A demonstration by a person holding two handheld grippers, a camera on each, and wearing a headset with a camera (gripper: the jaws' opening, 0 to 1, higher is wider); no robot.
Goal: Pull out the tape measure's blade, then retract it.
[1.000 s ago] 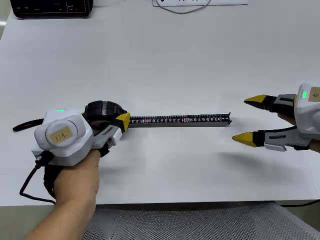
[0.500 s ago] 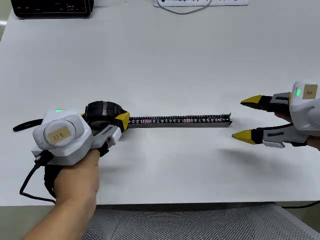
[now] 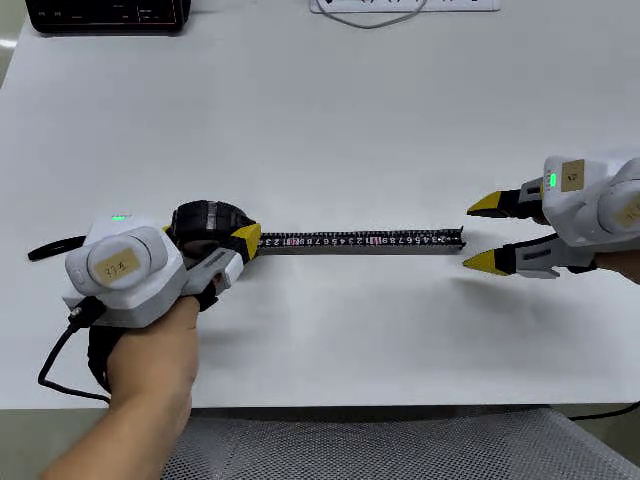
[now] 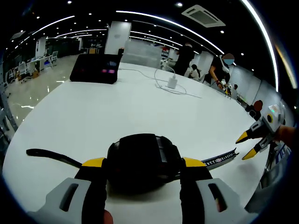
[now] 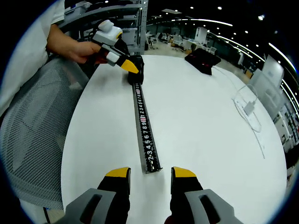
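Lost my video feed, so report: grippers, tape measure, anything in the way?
Left gripper shut on tape measure case. Right gripper open, jaws just short of blade hook, not touching. Blade out, flat on table. Nothing in the way.

Black tape measure [image 3: 205, 224], blade [image 3: 360, 240] dark with white numerals; white bench [image 3: 350, 120]; left gripper [image 4: 144, 162] and right gripper [image 3: 484, 233] white, jaws yellow-tipped.
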